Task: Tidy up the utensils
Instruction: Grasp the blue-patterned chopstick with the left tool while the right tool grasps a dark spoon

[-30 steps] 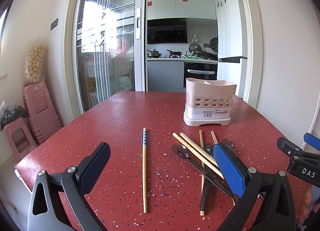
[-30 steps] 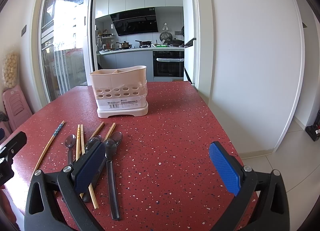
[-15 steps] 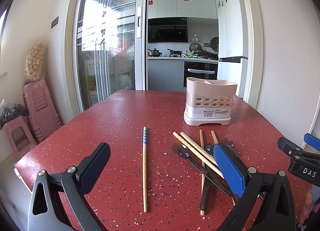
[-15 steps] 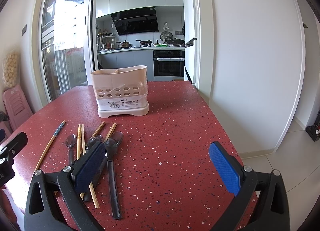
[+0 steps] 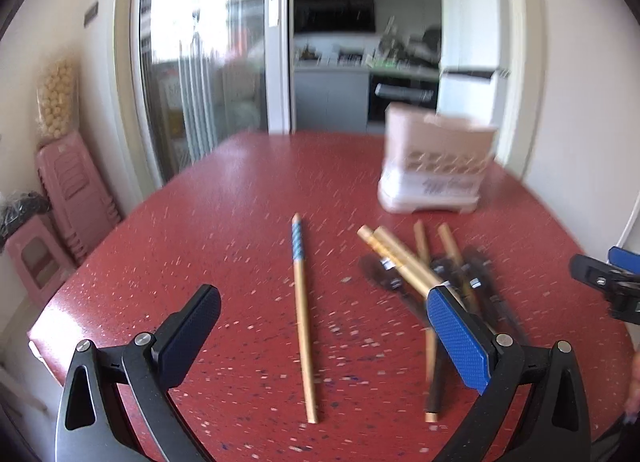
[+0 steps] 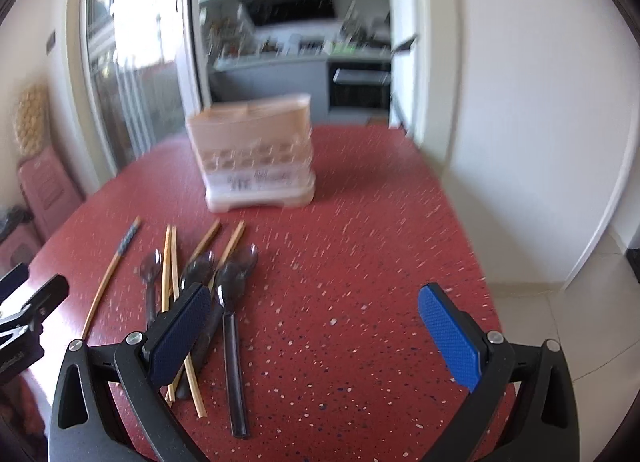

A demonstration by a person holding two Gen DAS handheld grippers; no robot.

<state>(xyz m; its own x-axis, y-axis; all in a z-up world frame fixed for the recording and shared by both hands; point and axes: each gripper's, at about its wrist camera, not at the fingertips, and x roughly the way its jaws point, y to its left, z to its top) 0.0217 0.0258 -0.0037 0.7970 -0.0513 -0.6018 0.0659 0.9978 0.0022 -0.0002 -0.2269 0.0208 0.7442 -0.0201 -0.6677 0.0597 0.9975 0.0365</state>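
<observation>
So far we have sorted nothing: chopsticks (image 6: 170, 262) and spoons (image 6: 228, 302) lie loose on the red worktop (image 6: 360, 262), the pink utensil holder (image 6: 254, 154) looks empty, and both the left tool (image 5: 320, 326) and the right tool (image 6: 316, 326) gape wide, holding nothing.

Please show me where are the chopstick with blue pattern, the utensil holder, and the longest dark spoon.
chopstick with blue pattern (image 5: 301, 294): left wrist view, middle of its shaft.
utensil holder (image 6: 252, 150): right wrist view, front wall.
dark spoon (image 6: 233, 358): right wrist view, its handle.
</observation>
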